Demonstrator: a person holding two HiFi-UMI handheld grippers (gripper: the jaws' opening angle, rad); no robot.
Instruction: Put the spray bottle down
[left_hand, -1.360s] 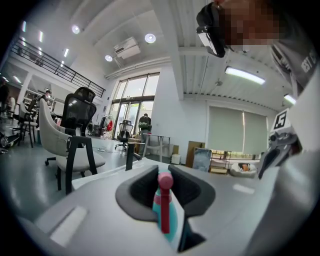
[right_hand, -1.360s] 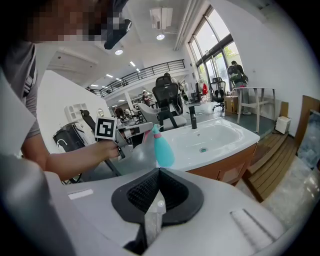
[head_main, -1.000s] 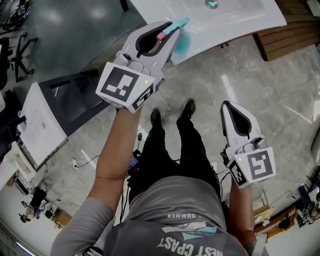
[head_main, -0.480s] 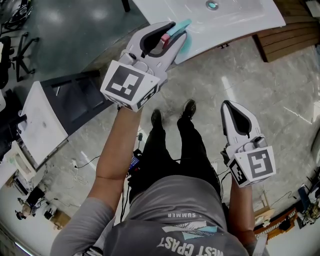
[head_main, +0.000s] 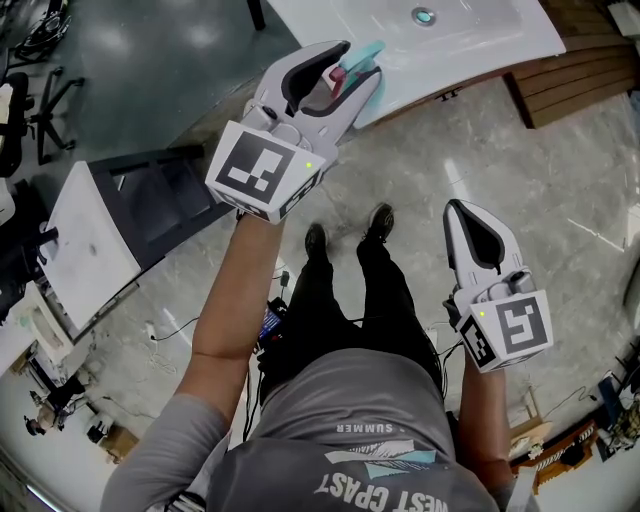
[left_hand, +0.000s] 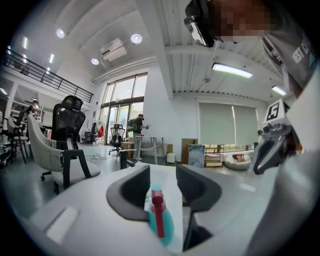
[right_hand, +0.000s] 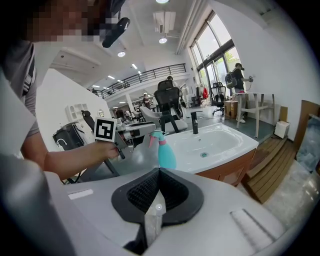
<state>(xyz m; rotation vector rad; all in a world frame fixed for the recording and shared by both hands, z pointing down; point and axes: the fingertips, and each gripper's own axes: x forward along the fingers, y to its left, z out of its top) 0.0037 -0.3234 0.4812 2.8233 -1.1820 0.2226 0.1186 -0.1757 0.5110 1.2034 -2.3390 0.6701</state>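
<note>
A teal spray bottle (head_main: 372, 50) with a pink trigger stands upright near the front edge of the white sink counter (head_main: 470, 40). My left gripper (head_main: 358, 60) reaches level around it. Its jaws have just been opening, and the bottle (left_hand: 161, 225) stands between them with a gap on each side of its neck. In the left gripper view the left gripper (left_hand: 162, 170) is open. My right gripper (head_main: 453, 210) hangs over the stone floor, well right of the counter, shut on nothing. From the right gripper (right_hand: 159, 172), the bottle (right_hand: 165, 152) shows upright on the counter.
The basin (right_hand: 210, 145) and a black faucet (right_hand: 194, 122) lie beyond the bottle. Wooden boards (head_main: 580, 70) lean at the counter's right. A white table and dark cabinet (head_main: 90, 250) stand left. Office chairs (left_hand: 65, 145) are further off. The person's legs are below me.
The left gripper's jaws have spread apart and let go of the spray bottle, and the gripper has risen slightly. The right gripper has stayed put.
</note>
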